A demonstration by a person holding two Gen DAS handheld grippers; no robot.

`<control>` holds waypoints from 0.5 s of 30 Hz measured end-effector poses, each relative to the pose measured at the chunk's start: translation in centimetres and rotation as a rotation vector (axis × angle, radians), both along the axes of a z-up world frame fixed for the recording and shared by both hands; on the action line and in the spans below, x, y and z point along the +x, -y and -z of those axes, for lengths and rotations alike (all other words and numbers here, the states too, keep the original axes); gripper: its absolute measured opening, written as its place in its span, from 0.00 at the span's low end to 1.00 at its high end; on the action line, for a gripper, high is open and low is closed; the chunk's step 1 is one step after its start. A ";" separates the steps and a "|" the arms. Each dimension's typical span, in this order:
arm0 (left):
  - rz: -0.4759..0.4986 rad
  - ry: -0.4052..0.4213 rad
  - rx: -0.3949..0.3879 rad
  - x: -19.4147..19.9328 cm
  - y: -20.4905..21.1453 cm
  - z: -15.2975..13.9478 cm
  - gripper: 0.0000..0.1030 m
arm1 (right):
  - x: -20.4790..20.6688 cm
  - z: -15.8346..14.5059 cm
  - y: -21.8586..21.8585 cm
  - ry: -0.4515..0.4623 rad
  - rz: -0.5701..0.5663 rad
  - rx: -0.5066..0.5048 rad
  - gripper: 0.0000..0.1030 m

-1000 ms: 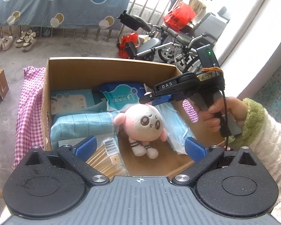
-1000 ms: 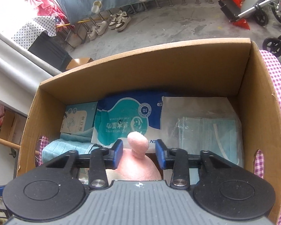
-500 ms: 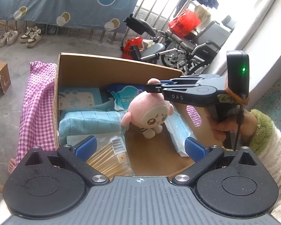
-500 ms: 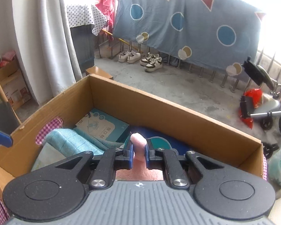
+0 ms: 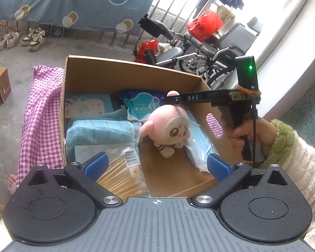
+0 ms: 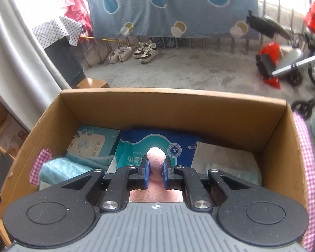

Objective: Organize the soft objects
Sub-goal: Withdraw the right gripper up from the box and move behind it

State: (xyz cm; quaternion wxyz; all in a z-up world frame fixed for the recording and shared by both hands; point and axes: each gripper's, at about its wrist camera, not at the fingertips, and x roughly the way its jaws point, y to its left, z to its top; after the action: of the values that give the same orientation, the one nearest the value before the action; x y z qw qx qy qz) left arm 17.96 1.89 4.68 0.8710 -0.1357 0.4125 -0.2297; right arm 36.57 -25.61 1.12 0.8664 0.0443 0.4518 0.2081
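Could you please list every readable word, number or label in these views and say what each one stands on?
"DAS": black finger of the right tool.
"6-19", handwritten, last digit unsure: tape strip on that tool.
"30": round badge on the blue wipes pack.
"20": light-blue flat box.
Chinese print on box and pack, and the barcode label on the wooden stick bag: too small to read.

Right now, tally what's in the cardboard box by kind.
Pink plush toy, hanging from the right claw: 1
Teal towel: 1
Wipes pack: 1
Bandage box: 1
Face mask packet: 1
Cotton swab packet: 1
Total: 6
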 end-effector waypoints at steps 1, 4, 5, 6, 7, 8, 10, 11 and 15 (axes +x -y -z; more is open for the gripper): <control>0.001 0.000 0.001 -0.1 0.0 0.0 0.98 | 0.8 0.2 0.8 -0.053 0.036 0.049 0.13; -0.001 -0.001 0.004 -0.1 0.0 -0.1 0.98 | 1.9 0.7 1.6 -0.112 0.073 0.095 0.13; -0.001 0.001 0.006 -0.1 -0.1 -0.2 0.98 | 1.9 0.8 1.4 -0.111 0.070 0.076 0.15; -0.002 0.004 0.008 -0.1 -0.1 -0.2 0.98 | 1.8 0.9 1.1 -0.119 0.062 0.060 0.15; -0.002 0.008 0.010 -0.1 0.0 -0.3 0.98 | 1.8 1.0 0.8 -0.128 0.047 0.048 0.16; -0.003 0.008 0.012 -0.1 0.0 -0.3 0.98 | 1.8 1.0 0.4 -0.135 0.035 0.029 0.20; -0.006 0.005 0.012 -0.1 0.0 -0.3 0.98 | 1.3 0.8 -0.5 -0.116 0.008 -0.017 0.26; -0.006 0.004 0.011 -0.1 0.1 -0.3 0.98 | 1.1 0.6 -0.8 -0.105 0.002 -0.032 0.36; -0.001 0.009 0.014 -0.4 0.3 -0.3 0.98 | 0.0 -0.5 -1.7 -0.034 -0.023 -0.082 0.63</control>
State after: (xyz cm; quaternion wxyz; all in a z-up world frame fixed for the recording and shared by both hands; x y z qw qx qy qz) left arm 17.58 1.62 5.02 0.8740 -0.1288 0.4099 -0.2271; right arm 36.56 -23.88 1.66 0.8571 0.0070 0.4753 0.1985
